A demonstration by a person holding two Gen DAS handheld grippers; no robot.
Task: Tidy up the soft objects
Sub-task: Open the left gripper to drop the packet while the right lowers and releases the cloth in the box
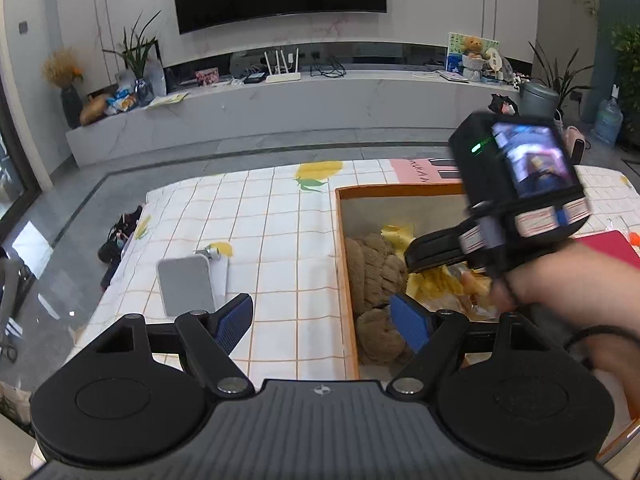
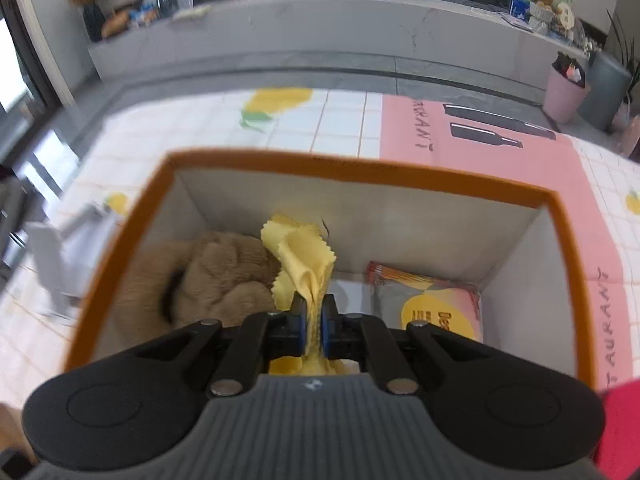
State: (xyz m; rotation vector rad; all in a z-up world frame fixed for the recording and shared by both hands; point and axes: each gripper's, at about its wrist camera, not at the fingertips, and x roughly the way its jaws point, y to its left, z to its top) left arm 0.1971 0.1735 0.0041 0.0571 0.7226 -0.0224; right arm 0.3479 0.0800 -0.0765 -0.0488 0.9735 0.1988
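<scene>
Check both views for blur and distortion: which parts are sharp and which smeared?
Left wrist view: tablecloth and brown plush toy sharp, right hand-held gripper motion-smeared, strong fisheye bending at the edges. Right wrist view: orange box rim and surroundings blurred; the clamped yellow cloth stays sharp.

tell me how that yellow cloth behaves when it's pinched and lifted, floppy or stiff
Probably floppy: the yellow cloth folds and curls above the right gripper, which is shut on it. It looks thin and light, bunching into a narrow strip between the pads. It will likely drape over the brown plush toy in the orange box once let go, not hold its shape.
</scene>
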